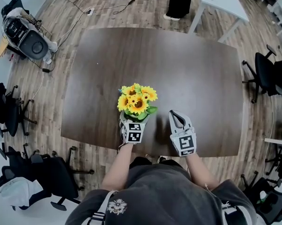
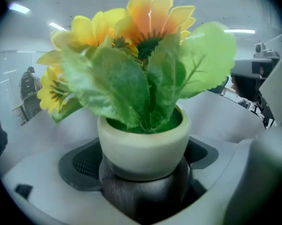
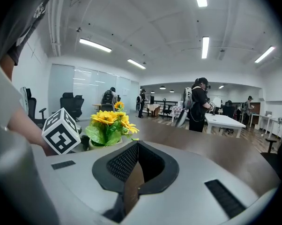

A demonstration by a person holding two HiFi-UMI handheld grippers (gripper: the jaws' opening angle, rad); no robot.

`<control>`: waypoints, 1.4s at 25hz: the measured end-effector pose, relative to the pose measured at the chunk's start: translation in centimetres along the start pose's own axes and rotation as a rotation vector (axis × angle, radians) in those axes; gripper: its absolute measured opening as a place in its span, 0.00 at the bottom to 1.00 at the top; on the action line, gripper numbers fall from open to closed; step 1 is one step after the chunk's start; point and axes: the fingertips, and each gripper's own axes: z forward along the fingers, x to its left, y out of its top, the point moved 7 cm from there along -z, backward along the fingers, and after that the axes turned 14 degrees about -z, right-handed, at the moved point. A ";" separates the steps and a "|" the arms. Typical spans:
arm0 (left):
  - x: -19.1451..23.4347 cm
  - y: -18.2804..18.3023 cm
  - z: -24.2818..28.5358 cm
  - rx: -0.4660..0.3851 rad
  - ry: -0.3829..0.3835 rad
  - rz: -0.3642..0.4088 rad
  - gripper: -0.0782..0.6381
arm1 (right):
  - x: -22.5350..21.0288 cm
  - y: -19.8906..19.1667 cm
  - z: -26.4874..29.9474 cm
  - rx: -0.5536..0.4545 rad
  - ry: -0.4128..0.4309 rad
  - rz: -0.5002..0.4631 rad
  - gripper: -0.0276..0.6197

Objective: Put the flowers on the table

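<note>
Flowers: a bunch of yellow flowers (image 1: 137, 99) in a small pale pot (image 2: 143, 142) is held upright over the near part of the desk (image 1: 178, 64), left of its middle.
Left gripper: the left gripper (image 1: 133, 121) is closed on the pot, whose rounded sides are clasped by both jaws. Dark wood is seen right under the base, but whether the pot is touching the desk cannot be told.
Right gripper: the right gripper (image 1: 176, 117) is closed with nothing between its jaws. It is held just beside the left one, low over the desk, pointing away from the person.
Arm pose: both forearms are stretched forward from the body, roughly parallel, with the grippers laid nearly level along the desk top.
Risk, early release: if the jaws are opened while the pot is above the wood, the pot could probably drop and tip, since the blooms and leaves make it top-heavy.
Risk, edge: the spot is near the desk's front edge, so the pot could be knocked off during withdrawal.
Risk, snagging: leaves are spread wide above the jaws and could be dragged along when the gripper is pulled back.
</note>
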 end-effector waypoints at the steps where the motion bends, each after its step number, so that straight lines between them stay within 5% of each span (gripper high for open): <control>1: 0.0 -0.1 -0.4 -0.003 -0.001 0.003 0.87 | 0.1 0.1 -0.1 0.000 0.004 -0.004 0.08; 10: -0.6 0.6 -5.9 -0.093 0.020 0.001 0.78 | 1.3 1.3 -1.1 -0.054 0.017 -0.008 0.08; 18: -1.3 4.7 -11.8 -0.319 0.081 0.079 0.40 | 1.8 4.2 -0.8 -0.143 0.044 -0.034 0.08; 23: -0.8 5.7 -14.6 -0.437 0.111 0.042 0.12 | 2.8 6.8 -0.8 -0.215 0.074 -0.061 0.08; 35: -2.9 9.3 -18.1 -0.575 0.026 0.025 0.12 | 2.3 10.2 -2.5 -0.280 0.021 -0.112 0.08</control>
